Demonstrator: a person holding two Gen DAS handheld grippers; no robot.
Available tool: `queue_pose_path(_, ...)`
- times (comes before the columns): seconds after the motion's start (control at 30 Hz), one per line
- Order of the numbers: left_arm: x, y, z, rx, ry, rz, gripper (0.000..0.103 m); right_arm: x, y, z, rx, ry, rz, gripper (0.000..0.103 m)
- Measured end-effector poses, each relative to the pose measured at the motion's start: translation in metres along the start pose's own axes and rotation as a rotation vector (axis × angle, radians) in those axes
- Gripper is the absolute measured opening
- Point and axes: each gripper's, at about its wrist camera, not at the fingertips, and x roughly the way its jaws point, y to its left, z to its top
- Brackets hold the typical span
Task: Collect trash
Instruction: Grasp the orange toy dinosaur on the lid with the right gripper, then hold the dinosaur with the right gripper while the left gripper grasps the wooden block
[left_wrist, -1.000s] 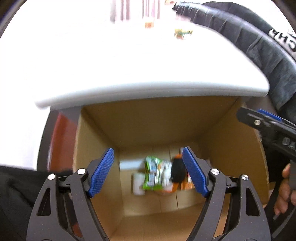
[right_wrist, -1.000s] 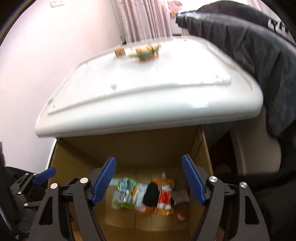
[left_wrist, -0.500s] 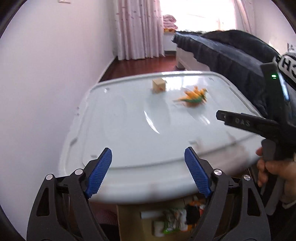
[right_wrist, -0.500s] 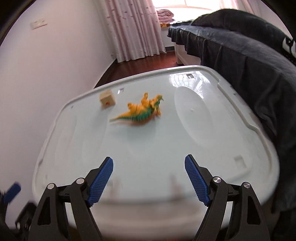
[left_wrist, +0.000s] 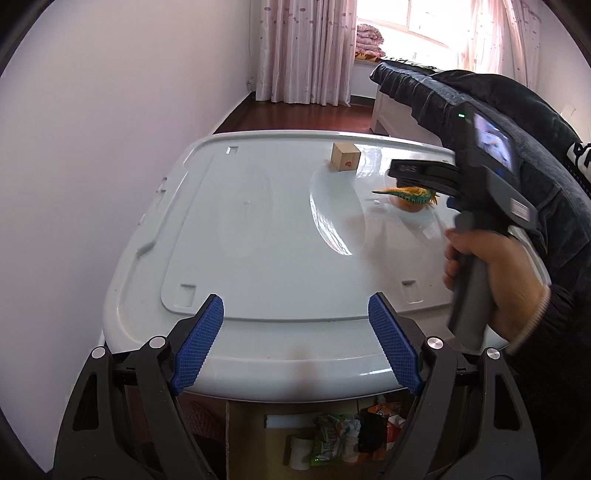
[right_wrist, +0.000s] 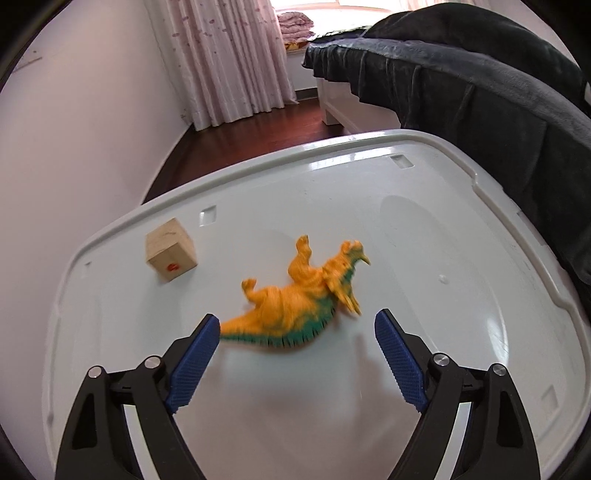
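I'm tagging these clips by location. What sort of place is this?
Most likely a home bedroom: a bed under a dark cover, pink curtains at a bright window, and a wood floor. The work surface is a white plastic bin lid.

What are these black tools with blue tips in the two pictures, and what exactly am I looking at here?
They are hand-held grippers, one in each of a person's hands; no robot arm is involved. Each carries a wide-angle camera looking forward along its two fingers.

One picture comes from the left gripper, open and empty near the front edge of a white plastic lid. It also shows the person's right hand holding the other tool. Below the lid, a cardboard box holds wrappers.

The other picture comes from the right gripper, also open, close to an orange and green toy dinosaur lying on its side. A wooden cube sits nearby. Nothing is held.
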Motion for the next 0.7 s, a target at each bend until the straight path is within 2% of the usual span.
queue_pose_path(0.2, 0.005, -0.005, 0.001, 0.014, 0.012, -0.013, 0.079, 0.029, 0.009, 0.014, 0.046, 0.036, -0.074, 0.085)
queue_pose_path(0.3, 0.006, -0.006, 0.001, 0.021, 0.012, -0.008, 0.079, 0.040, 0.022, 0.009, -0.026, 0.042, -0.141, 0.088)
queue_pose_path(0.4, 0.009, -0.006, 0.000, 0.012, 0.029, -0.021, 0.079, 0.034, 0.020, 0.008, -0.028, 0.033, -0.135, 0.076)
queue_pose_path(0.43, 0.010, -0.006, -0.001, 0.007, 0.035, -0.024, 0.079, 0.031, 0.020, 0.008, -0.038, 0.029, -0.131, 0.065)
queue_pose_path(0.6, 0.012, -0.005, -0.003, -0.005, 0.032, -0.010, 0.079, 0.021, 0.014, -0.003, -0.067, 0.024, -0.134, 0.064)
queue_pose_path(0.7, 0.013, -0.005, -0.005, -0.010, 0.030, -0.004, 0.079, 0.016, 0.006, -0.008, -0.100, 0.023, -0.102, 0.064)
